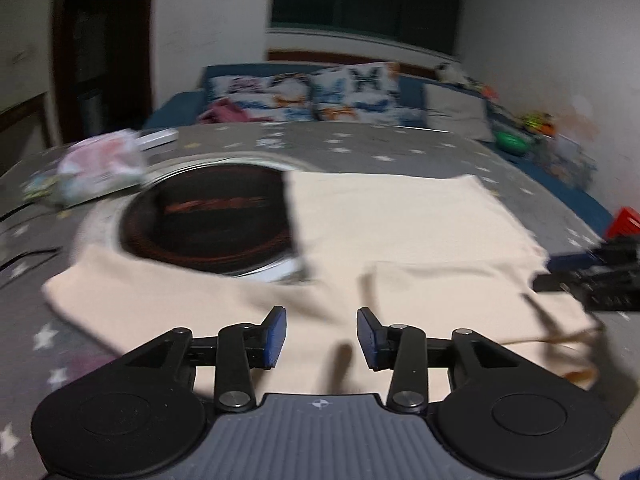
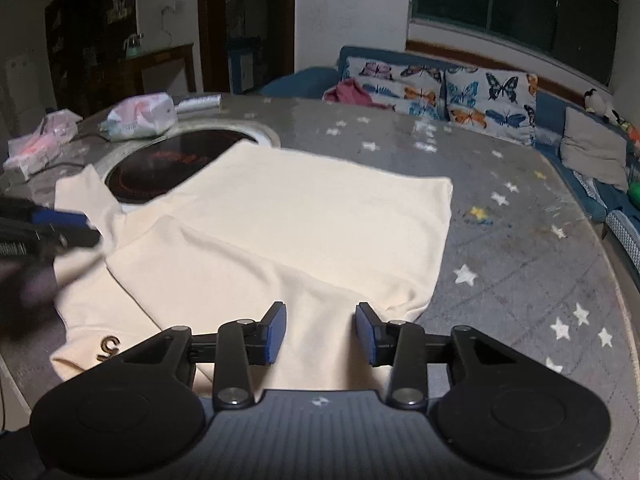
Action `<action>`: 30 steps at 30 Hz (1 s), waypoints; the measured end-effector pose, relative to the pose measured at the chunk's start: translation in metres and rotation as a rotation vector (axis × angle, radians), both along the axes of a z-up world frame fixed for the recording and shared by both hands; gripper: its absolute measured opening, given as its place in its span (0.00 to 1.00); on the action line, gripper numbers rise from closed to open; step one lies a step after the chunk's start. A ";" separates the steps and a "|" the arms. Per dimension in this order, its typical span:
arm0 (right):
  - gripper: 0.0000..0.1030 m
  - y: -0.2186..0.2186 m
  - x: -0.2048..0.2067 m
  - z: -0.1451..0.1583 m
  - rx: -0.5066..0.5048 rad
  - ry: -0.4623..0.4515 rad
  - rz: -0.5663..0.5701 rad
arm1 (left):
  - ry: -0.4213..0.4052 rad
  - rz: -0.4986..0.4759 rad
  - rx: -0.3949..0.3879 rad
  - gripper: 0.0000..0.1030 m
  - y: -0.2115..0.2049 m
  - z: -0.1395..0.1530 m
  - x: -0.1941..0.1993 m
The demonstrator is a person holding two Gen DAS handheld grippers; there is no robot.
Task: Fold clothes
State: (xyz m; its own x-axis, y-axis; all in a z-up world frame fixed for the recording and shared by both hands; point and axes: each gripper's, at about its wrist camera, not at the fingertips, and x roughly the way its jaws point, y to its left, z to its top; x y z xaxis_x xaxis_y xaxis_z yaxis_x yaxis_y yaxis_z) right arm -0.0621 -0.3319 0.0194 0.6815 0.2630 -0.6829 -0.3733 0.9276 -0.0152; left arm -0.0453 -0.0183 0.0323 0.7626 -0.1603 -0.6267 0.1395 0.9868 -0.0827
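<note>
Cream shirt [image 2: 304, 232] lies partly folded on the starry grey table [image 2: 520, 240], its far-left edge over a dark round hob [image 2: 168, 168]. Left gripper [image 1: 321, 338] hovers above the near cloth, jaws apart, nothing between. Right gripper [image 2: 320, 334] likewise apart, empty, bare table to its right.

Legible markings are scarce. The cream knitted garment [image 2: 304, 216] carries a small brown embroidered sign near its lower left edge — it reads roughly as a curled "S", the remainder hidden behind the gripper body. The round black glass cooktop panel [image 2: 168, 168] set into the table bears reddish printing at its centre — too blurred to read in either view. No other text or number can be made out.
</note>
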 end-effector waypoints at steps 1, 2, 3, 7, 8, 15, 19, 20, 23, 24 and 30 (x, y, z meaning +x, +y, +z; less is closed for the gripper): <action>0.41 0.001 0.002 -0.002 -0.004 0.009 -0.002 | -0.002 0.034 0.001 0.43 0.009 0.001 0.000; 0.42 0.002 0.002 -0.002 -0.003 0.008 -0.003 | -0.005 0.069 0.004 0.45 0.018 0.002 0.000; 0.44 0.002 0.002 -0.003 -0.002 0.007 -0.004 | -0.010 0.106 0.010 0.49 0.028 0.003 0.000; 0.48 0.007 0.000 0.002 0.008 -0.005 0.008 | -0.012 0.280 0.015 0.52 0.069 0.003 0.004; 0.49 0.008 -0.001 0.003 0.011 -0.009 0.012 | -0.012 0.324 0.016 0.52 0.079 0.002 0.006; 0.50 0.019 -0.009 0.007 0.009 -0.019 0.045 | 0.010 0.519 -0.006 0.50 0.127 -0.008 0.026; 0.51 0.021 -0.012 0.010 0.003 -0.027 0.045 | 0.015 0.527 -0.019 0.43 0.137 -0.013 0.034; 0.51 0.021 -0.012 0.010 0.003 -0.028 0.043 | 0.018 0.531 -0.025 0.41 0.139 -0.014 0.036; 0.51 0.020 -0.013 0.012 0.004 -0.032 0.034 | 0.009 0.533 -0.042 0.25 0.141 -0.018 0.039; 0.51 0.019 -0.014 0.012 0.004 -0.033 0.033 | 0.005 0.526 -0.050 0.13 0.142 -0.019 0.040; 0.51 0.017 -0.017 0.015 0.011 -0.044 0.028 | -0.077 0.443 -0.102 0.05 0.120 0.006 0.028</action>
State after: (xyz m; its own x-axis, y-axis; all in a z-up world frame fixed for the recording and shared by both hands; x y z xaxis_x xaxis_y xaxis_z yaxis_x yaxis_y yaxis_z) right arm -0.0795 -0.3148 0.0340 0.7033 0.2896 -0.6493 -0.3980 0.9171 -0.0220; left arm -0.0174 0.1016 0.0380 0.8155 0.1334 -0.5632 -0.2839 0.9401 -0.1885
